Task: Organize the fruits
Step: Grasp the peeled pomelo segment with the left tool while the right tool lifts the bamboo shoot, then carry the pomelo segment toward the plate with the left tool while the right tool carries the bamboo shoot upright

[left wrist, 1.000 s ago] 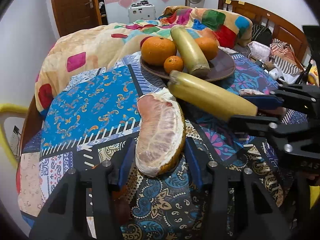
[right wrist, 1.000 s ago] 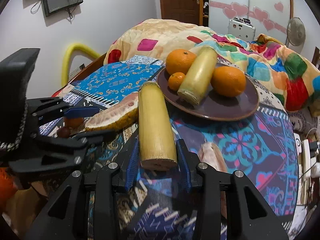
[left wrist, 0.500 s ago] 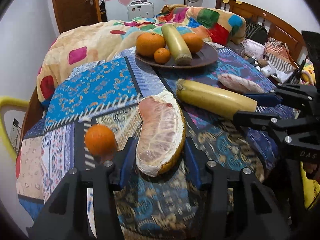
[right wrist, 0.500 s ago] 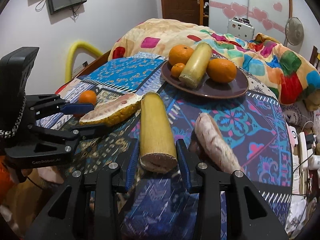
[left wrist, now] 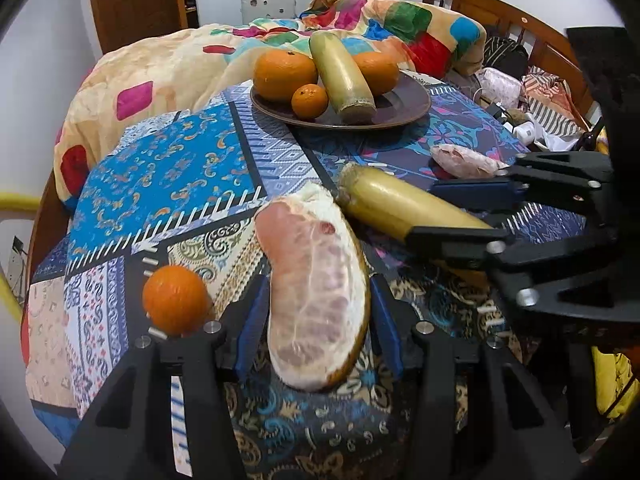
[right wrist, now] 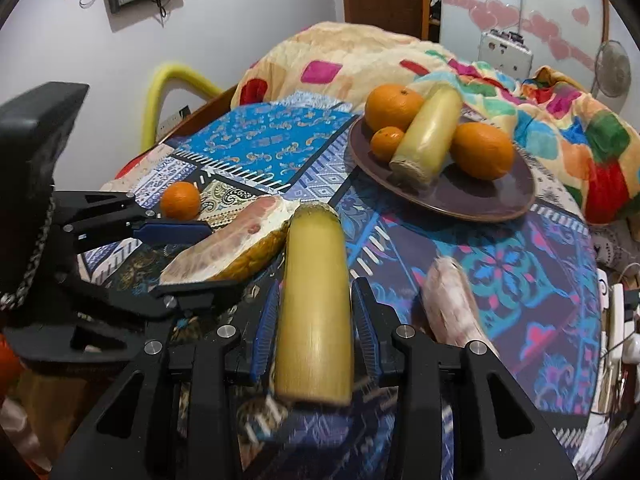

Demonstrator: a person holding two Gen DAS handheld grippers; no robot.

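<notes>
My left gripper is shut on a peeled pomelo wedge, held above the patterned tablecloth; it also shows in the right wrist view. My right gripper is shut on a yellow sugarcane piece, which also shows in the left wrist view. A brown plate at the far side holds two large oranges, a small orange and a second sugarcane piece. A small loose orange lies left of my left gripper. A pink pomelo segment lies right of my right gripper.
The table carries a blue patchwork cloth. A colourful blanket is heaped behind the plate. A wooden bed frame and clutter stand at the right. A yellow hoop leans by the wall at the left.
Both grippers have moved forward toward the plate with their fruit; the plate looks larger and nearer. The loose orange and pink segment sit lower in view. Holds are unchanged.
</notes>
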